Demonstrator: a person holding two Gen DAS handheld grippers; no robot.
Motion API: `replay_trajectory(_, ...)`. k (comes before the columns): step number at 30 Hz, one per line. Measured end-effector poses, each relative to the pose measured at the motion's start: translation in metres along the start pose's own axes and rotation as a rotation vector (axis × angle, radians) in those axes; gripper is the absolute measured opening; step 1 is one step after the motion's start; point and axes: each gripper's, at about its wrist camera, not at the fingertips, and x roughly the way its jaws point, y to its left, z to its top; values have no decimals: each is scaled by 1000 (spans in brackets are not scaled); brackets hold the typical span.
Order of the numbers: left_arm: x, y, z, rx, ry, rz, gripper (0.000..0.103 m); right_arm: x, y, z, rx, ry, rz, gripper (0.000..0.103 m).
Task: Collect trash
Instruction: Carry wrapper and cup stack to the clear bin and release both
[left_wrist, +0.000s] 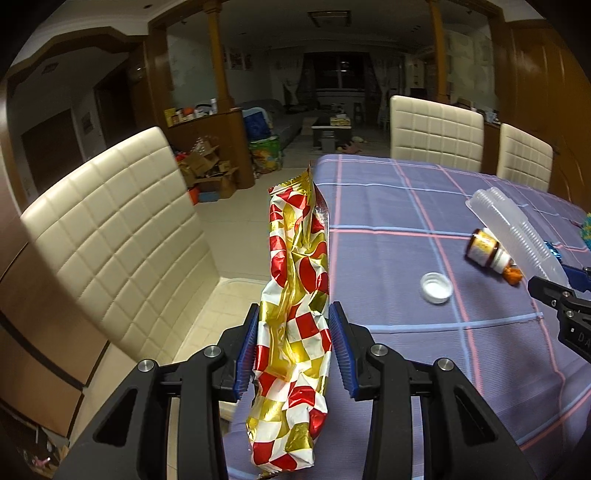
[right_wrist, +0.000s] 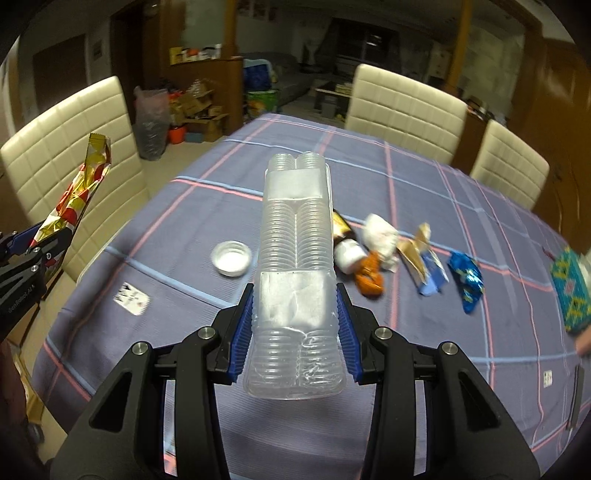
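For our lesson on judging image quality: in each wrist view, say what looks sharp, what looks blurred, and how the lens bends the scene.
Left wrist view: the wrapper in the left gripper is sharp; the chairs and table edge bow outward, corners black. Right wrist view: the clear plastic tray in the right gripper is sharp, while the table litter such as the blue wrapper smears; dim room behind.

Red, white and gold checked wrapper (left_wrist: 295, 325); purple tablecloth (left_wrist: 424, 206) with pink and blue lines.

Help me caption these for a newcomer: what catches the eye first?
A red, gold and white checked wrapper stands pinched in the left gripper beside the table's edge. A clear ribbed plastic tray is clamped in the right gripper, above the plaid tablecloth scattered with wrappers.
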Motion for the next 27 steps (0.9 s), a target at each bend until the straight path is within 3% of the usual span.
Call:
replay_trajectory(18,35,77,-15,-100,50,81,37,33,101,34,-192,18,67,43)
replay_trajectory(27,70,98,-16,-114,98,76,41,62,137,43,-247,57,93,44)
